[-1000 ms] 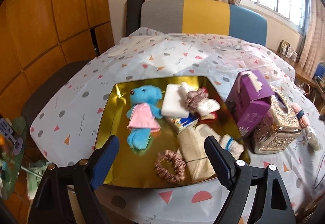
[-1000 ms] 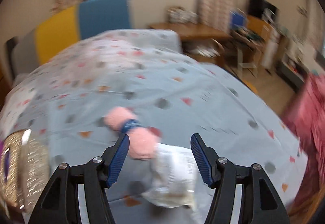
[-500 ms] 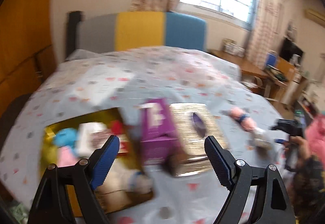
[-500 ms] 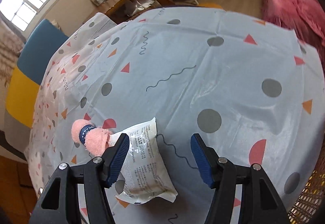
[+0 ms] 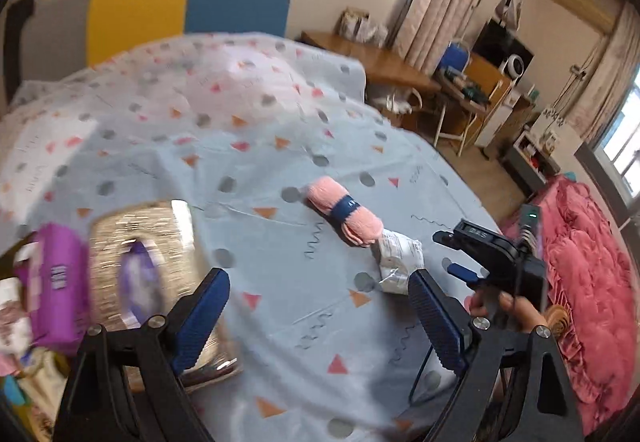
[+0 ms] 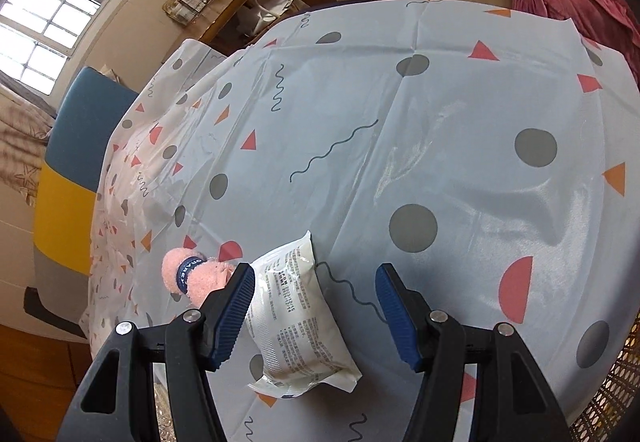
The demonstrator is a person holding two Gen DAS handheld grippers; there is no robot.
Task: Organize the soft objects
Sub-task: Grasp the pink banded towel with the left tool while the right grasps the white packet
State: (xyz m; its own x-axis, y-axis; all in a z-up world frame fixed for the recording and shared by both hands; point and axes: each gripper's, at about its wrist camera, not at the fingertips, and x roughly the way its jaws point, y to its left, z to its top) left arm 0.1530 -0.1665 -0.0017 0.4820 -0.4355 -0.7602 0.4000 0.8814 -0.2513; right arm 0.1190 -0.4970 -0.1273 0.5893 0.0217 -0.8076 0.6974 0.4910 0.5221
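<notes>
Right wrist: right tool [image 6: 314, 312] agape over packet [image 6: 298, 326].

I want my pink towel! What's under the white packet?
Only the dotted tablecloth shows around the white packet. The pink towel lies beside it, touching one end. Whatever is directly beneath stays hidden.

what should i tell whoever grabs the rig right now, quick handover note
Left gripper: open, empty; its jaws have just been opening; it has swung from the gold tray toward the table's right side.
Right gripper: open, poised over the white sealed packet, pads not pressing it.
Pink rolled towel with blue band lies on the patterned tablecloth, touching the packet.
Purple box and glittery tissue box sit at left.
Done: nothing held now.
Left: probably pick up the packet and towel and put them with the other soft things.
</notes>
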